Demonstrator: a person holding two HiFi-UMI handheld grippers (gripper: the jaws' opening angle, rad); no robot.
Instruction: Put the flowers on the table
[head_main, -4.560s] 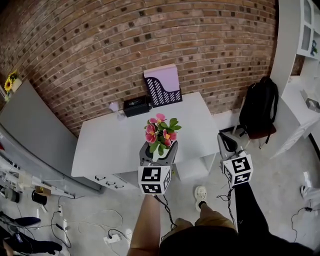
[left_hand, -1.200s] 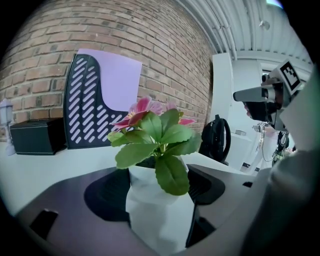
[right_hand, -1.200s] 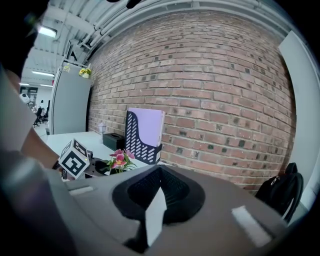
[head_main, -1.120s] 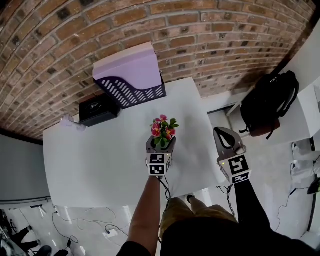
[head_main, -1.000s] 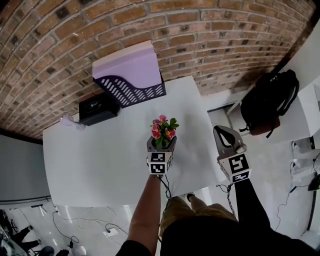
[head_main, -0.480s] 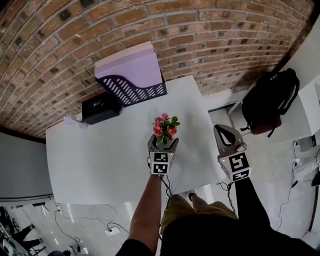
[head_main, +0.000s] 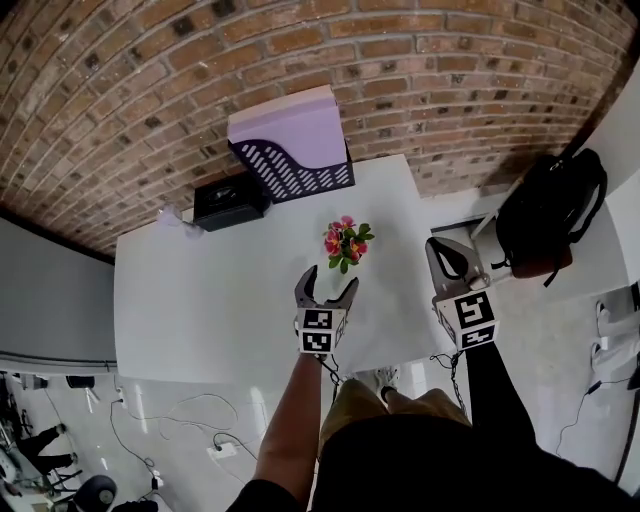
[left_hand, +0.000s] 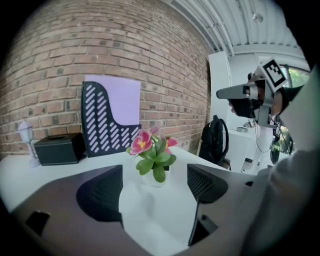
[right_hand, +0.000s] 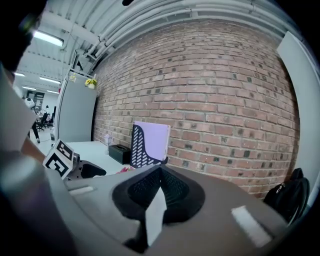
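Note:
A small white pot of pink flowers (head_main: 345, 243) with green leaves stands upright on the white table (head_main: 200, 300), right of its middle. My left gripper (head_main: 327, 286) hovers just in front of the pot, open wide, with nothing between its pads. In the left gripper view the flowers (left_hand: 152, 155) stand a short way beyond the spread jaws of the left gripper (left_hand: 155, 192), apart from them. My right gripper (head_main: 442, 258) hangs off the table's right edge. In the right gripper view the right gripper (right_hand: 159, 192) is shut and empty.
A dark perforated file holder (head_main: 295, 150) with lilac sheets stands at the table's back edge against the brick wall. Left of it sit a black box (head_main: 230, 202) and a small pale object (head_main: 172, 215). A black backpack (head_main: 550, 215) rests on a chair at right.
The left gripper's jaws have spread and let go of the flower pot. The gripper has drawn back toward me, and the pot stays standing on the table. The right gripper has hardly moved.

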